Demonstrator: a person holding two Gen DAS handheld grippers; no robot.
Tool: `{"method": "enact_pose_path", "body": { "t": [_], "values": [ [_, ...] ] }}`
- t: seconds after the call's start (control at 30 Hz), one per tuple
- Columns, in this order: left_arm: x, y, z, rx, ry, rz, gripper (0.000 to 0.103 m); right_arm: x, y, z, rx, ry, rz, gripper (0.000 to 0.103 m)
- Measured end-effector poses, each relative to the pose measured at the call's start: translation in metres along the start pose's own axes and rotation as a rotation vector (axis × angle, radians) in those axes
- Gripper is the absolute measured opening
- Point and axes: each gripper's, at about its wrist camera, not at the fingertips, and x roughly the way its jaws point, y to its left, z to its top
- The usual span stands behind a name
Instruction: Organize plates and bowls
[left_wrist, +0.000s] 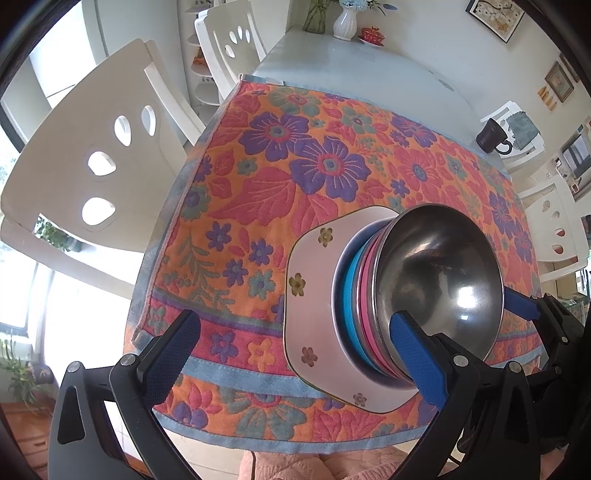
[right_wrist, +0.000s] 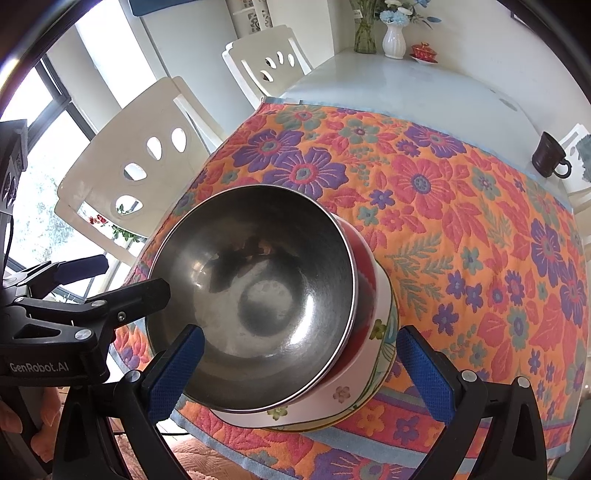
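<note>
A steel bowl (right_wrist: 255, 295), empty, tops a nest of red, pink and blue bowls (left_wrist: 360, 306) on a flowered square plate (left_wrist: 314, 295) near the table's (left_wrist: 351, 55) front edge. The left gripper (left_wrist: 295, 339) and right gripper (right_wrist: 303, 365) both stand wide open, holding nothing, flanking the stack.
</note>
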Motion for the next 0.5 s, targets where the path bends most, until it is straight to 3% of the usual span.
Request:
{"method": "enact_pose_path", "body": {
  "t": [0.5],
  "values": [
    [0.0057, 0.0013, 0.0003, 0.009, 0.026, 0.013, 0.102, 0.0035, -0.0014, -0.0005, -0.001, 0.01, 0.006, 0.103]
  ]
}}
